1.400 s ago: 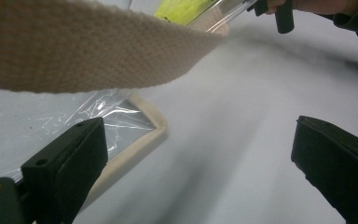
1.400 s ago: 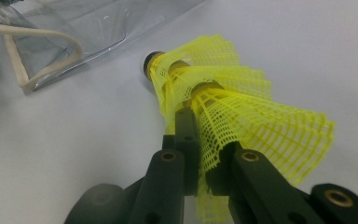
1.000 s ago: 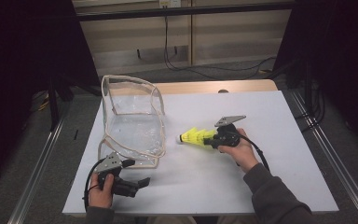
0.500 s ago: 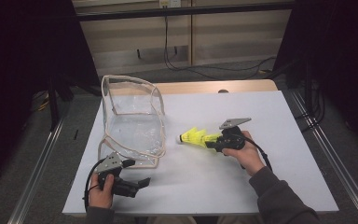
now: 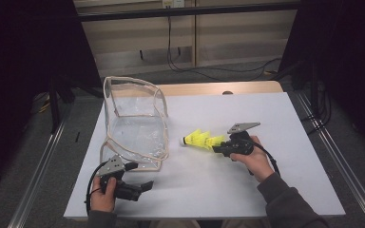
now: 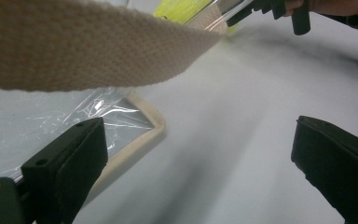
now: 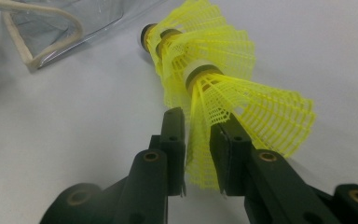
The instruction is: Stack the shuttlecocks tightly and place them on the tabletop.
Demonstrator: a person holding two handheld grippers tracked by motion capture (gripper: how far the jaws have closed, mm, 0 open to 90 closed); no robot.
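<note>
Right tool (image 7: 196, 140) pinches the skirt of the rear shuttlecock (image 7: 242, 102) in a nested row, jaws just closing. Its long axis points at the bag (image 5: 135, 118); left tool (image 5: 135, 187), jaws wide, sits nearer the bag.

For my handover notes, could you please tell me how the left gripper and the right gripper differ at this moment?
The left gripper stands wide open with nothing between its jaws; the right gripper is closed on the skirt of the yellow shuttlecocks. The left gripper sits beside the clear bag; the right gripper is farther from it. Both are black, hand-held and low over the white table.
</note>
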